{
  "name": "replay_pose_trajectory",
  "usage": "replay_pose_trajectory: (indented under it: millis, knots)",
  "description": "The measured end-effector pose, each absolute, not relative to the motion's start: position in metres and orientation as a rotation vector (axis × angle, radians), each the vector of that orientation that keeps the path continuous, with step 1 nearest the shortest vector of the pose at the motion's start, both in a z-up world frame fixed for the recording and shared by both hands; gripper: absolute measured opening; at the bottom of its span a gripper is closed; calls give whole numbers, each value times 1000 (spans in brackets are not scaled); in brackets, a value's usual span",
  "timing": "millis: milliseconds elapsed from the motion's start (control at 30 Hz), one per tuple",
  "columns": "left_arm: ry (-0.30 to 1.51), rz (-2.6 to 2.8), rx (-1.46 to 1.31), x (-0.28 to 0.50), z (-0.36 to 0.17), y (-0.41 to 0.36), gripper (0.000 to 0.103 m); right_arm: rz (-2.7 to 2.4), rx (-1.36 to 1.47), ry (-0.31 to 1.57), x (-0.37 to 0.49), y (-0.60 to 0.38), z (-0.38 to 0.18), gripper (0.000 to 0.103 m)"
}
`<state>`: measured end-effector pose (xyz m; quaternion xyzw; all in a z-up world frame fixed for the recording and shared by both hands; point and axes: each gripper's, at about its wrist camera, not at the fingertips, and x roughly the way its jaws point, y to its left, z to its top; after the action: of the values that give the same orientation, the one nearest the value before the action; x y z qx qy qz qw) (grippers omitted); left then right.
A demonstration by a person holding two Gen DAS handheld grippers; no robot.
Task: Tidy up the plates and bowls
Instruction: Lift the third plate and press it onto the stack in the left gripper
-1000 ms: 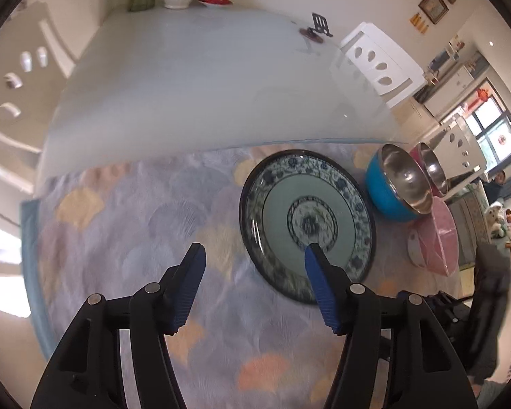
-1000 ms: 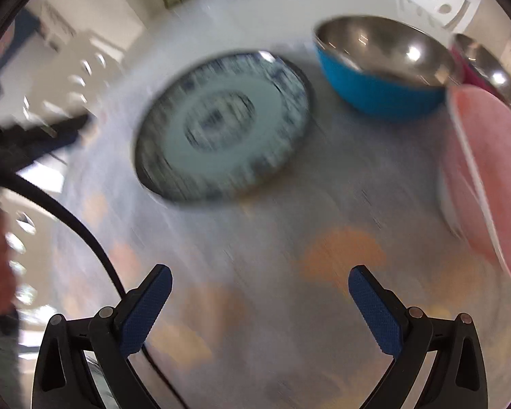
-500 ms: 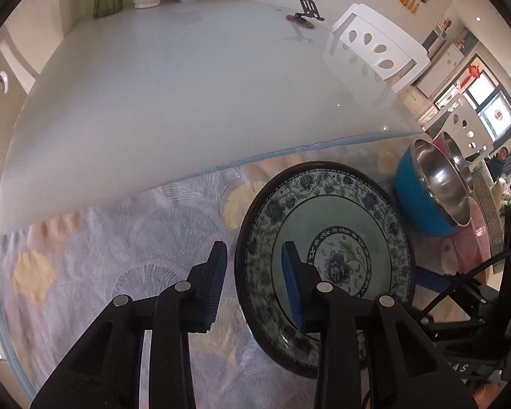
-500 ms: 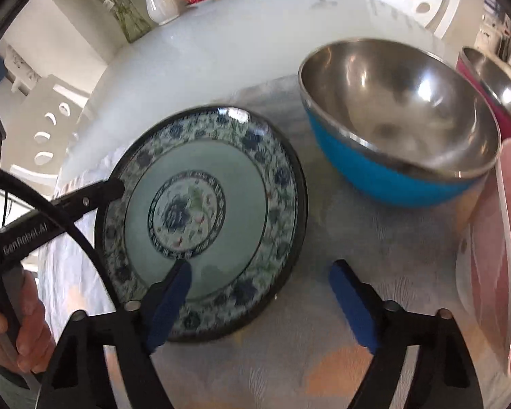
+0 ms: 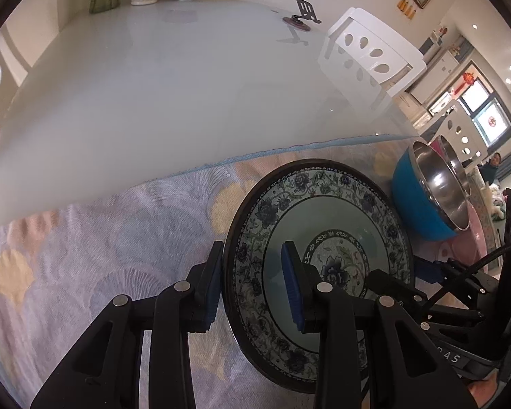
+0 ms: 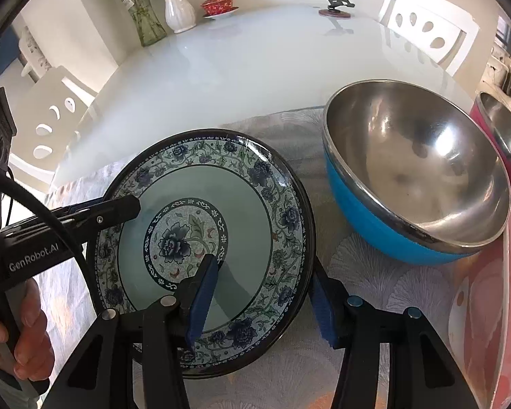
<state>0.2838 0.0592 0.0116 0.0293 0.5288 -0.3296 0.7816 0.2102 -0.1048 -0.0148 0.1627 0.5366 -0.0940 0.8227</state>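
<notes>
A blue-and-white floral plate [image 5: 327, 235] [image 6: 242, 197] with a dark rim lies on the patterned cloth. My left gripper [image 5: 253, 283] straddles its left rim, one finger outside and one over the plate, with a gap still showing. It shows in the right wrist view [image 6: 95, 211] at the plate's left edge. My right gripper [image 6: 262, 303] straddles the plate's near right rim, partly closed, not visibly clamped. A blue steel-lined bowl [image 6: 412, 177] [image 5: 429, 194] stands right of the plate. A pink plate [image 6: 494, 300] lies at the far right.
A second steel bowl with a pink outside [image 6: 504, 129] stands behind the blue one. The cloth [image 5: 85, 259] covers the near part of a white glass table [image 5: 173, 78]. Vases [image 6: 179, 10], a red lidded cup [image 6: 218, 1] and a phone stand [image 6: 335, 0] stand at the far edge. White chairs [image 6: 426, 24] surround the table.
Both grippers have moved in onto the floral plate and narrowed around its rim, the left from the left side, the right from the near right. The plate has not visibly moved.
</notes>
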Motion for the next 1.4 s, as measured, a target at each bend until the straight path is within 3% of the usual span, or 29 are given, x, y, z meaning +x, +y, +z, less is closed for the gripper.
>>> replay_pose_trajectory:
  millis: [233, 700, 1100, 1400]
  knots:
    - [1111, -667, 46, 262, 42, 83, 29, -131, 340, 1130, 192, -98, 16, 51]
    - [985, -637, 61, 137, 132, 139, 29, -90, 354, 1056, 85, -47, 117, 51]
    - [955, -539, -77, 45, 148, 191, 29, -2, 298, 1034, -5, 4, 145, 51]
    - [1025, -356, -177, -23, 129, 229, 29, 168, 264, 1100, -46, 33, 132, 52]
